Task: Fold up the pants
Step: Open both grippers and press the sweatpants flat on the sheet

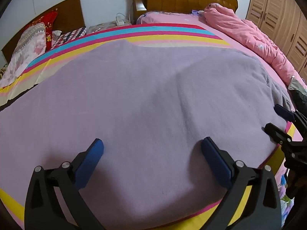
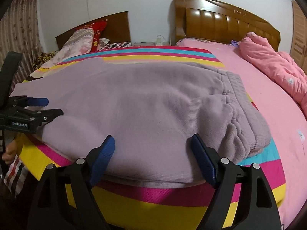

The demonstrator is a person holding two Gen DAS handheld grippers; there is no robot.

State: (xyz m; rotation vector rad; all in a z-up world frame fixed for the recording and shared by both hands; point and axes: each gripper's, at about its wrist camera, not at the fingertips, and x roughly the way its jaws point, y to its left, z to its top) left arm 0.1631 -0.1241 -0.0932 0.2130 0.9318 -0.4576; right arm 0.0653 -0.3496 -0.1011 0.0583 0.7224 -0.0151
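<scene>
Lilac fleece pants (image 1: 144,95) lie spread flat on a striped cloth (image 2: 172,193) on the bed. In the right wrist view the pants (image 2: 153,105) look folded lengthwise, with the ribbed waistband (image 2: 236,88) bunched at the right. My left gripper (image 1: 151,143) hovers over the near part of the fabric, open, with nothing between its blue pads. My right gripper (image 2: 151,140) stands open above the pants' near edge, also holding nothing. Each gripper shows in the other's view: the right gripper (image 1: 272,117) at the right edge, the left gripper (image 2: 54,107) at the left edge.
A pink sheet (image 2: 268,105) covers the bed to the right, with a crumpled pink quilt (image 2: 278,71) on it. A wooden headboard (image 2: 220,25) stands behind. Pillows (image 2: 80,40) lie on a second bed at the far left. A wardrobe (image 1: 284,19) fills the far right.
</scene>
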